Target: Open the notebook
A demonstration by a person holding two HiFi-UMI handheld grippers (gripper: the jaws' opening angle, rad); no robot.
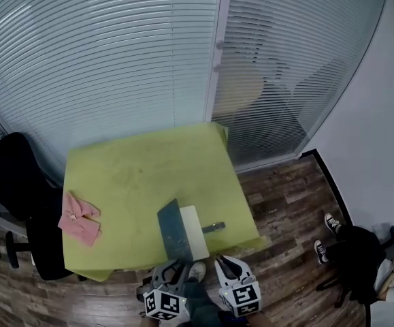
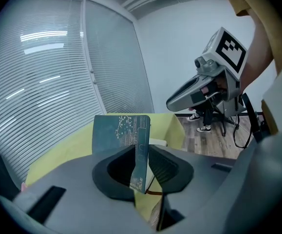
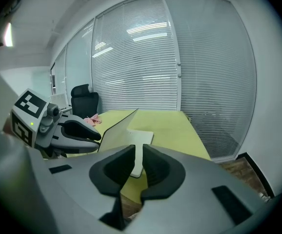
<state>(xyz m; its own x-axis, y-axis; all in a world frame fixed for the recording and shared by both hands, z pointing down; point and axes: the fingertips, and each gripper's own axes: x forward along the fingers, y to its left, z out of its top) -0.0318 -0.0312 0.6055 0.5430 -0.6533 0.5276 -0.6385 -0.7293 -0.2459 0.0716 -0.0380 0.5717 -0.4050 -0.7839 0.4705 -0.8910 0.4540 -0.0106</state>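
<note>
- Two grippers hang over the near edge of the green table [image 1: 135, 169]. The notebook [image 1: 183, 231] lies there, just ahead of them and well apart from a pink cloth [image 1: 79, 218] at the table's left side.
- The left gripper [image 2: 141, 152] is clamped on the free edge of the teal cover [image 2: 119, 133]. It holds the cover raised and tilted off the white pages [image 1: 198, 229], which lie flat and exposed.
- The right gripper [image 3: 137, 162] has its jaws drawn almost together with only a thin slit between them. They grip nothing, and the gripper hovers just short of the notebook's near right corner.
- The step in hand looks like the opening swing itself, partly done, with the cover up but not yet laid back.
- The next move probably calls for carrying the cover on over its spine to the left until it rests flat, then letting go. The right gripper could steady the pages so the book does not slide.
- A dark strap [image 1: 214, 227] sticks out from the right of the pages and looks clear of that swing.
- No brand or legible writing shows. The cover bears a pale drawing of branches and a building, and the marker cube [image 2: 228, 48] carries only black-and-white squares.
</note>
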